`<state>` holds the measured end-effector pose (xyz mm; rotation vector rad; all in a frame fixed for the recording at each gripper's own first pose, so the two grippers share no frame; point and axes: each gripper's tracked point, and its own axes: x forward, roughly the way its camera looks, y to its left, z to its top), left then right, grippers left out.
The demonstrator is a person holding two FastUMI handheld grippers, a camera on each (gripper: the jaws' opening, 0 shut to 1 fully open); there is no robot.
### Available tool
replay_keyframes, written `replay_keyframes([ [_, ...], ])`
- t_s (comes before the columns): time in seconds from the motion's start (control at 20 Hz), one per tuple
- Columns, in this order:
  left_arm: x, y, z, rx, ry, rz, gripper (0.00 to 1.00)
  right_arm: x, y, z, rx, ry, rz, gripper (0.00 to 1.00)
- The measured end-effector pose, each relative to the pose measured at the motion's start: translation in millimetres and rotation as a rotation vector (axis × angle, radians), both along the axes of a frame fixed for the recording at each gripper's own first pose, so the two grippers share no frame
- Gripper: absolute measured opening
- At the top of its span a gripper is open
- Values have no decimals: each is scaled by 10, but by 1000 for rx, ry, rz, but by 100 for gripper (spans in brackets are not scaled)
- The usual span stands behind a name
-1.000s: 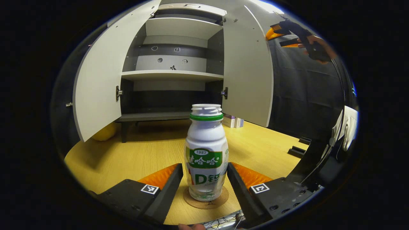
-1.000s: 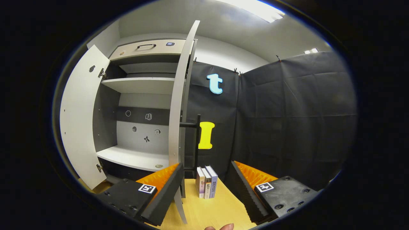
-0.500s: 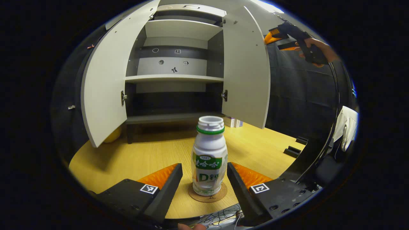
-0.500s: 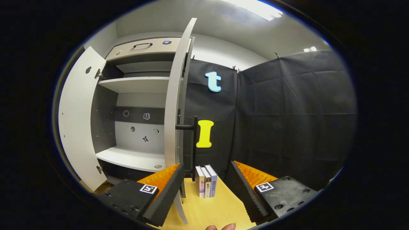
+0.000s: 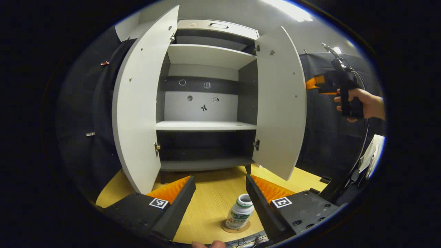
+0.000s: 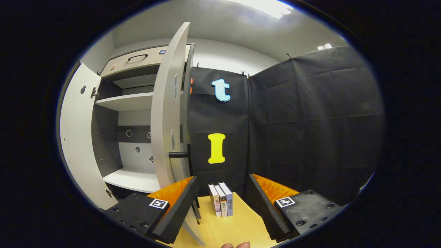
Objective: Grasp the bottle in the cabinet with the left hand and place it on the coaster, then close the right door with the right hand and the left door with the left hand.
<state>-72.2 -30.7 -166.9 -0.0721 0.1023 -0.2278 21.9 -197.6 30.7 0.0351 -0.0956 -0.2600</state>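
**Bottle on the coaster, both doors open**

The left gripper point(image 5: 220, 203) has its jaws wide open and holds nothing. The bottle point(image 5: 240, 216) stands on the coaster point(image 5: 236, 228) on the worktop point(image 5: 210, 203), beside the right-hand finger. The right gripper point(image 6: 222, 203) is also open and empty, near the right door point(image 6: 167, 113). Three books point(image 6: 220, 204) stand behind it. The left door point(image 5: 137, 103) is open

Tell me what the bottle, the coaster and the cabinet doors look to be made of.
Bottle: likely plastic, white and opaque, with a printed green label. Coaster: probably cork or wood, a thin tan matte disc under the bottle. Cabinet doors, left and right: seemingly laminated board, flat pale grey matte panels with small metal hinges; the core is hidden.
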Motion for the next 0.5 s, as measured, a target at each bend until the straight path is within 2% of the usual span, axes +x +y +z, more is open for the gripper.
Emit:
replay_keyframes([
  [0.3,156,338,477,-37,-40,99,93,83,82,-9,17,8,30,96],
  [0.5,135,487,605,-52,-44,120,94,59,244,-25,36,11,59,97],
])
